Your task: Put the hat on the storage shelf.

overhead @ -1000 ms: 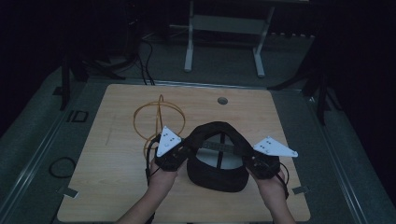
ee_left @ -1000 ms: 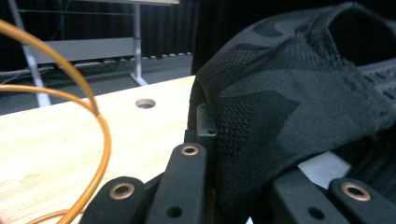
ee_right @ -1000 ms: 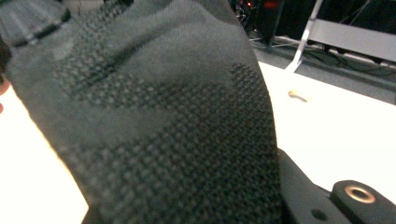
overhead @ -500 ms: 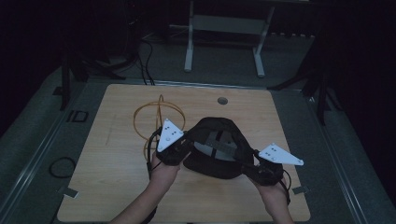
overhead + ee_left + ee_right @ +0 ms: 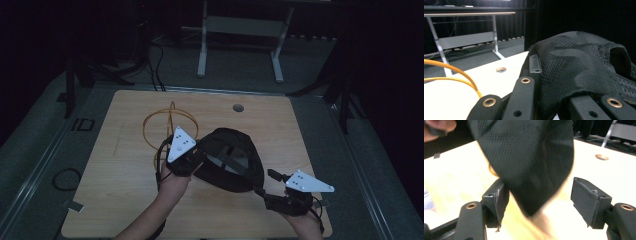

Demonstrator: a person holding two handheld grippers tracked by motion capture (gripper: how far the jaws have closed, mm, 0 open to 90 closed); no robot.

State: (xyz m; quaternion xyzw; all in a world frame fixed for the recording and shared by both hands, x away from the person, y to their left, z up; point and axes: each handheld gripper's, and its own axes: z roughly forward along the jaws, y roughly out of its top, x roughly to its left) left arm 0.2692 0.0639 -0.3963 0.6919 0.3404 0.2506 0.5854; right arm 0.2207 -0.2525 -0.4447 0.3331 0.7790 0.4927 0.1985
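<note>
A black mesh cap (image 5: 230, 160) hangs over the middle of the wooden table (image 5: 305, 135), its inside straps facing up. My left gripper (image 5: 194, 158) is shut on the cap's left edge; in the left gripper view the fabric (image 5: 579, 65) bunches between the jaws. My right gripper (image 5: 265, 184) is open near the front right corner, just off the cap's lower right edge. In the right gripper view a flap of the cap (image 5: 531, 152) dangles between the wide-apart pads (image 5: 589, 200), and it is blurred.
A yellow cable loop (image 5: 160, 122) lies on the table behind my left gripper, also as a yellow cable (image 5: 454, 75). A round hole (image 5: 238, 107) sits near the table's far edge. A metal desk frame (image 5: 240, 30) stands on the floor beyond.
My right gripper has let go of the cap, opened, and drawn back to the front right. The left gripper still holds the cap, which has swung up and tilted.
</note>
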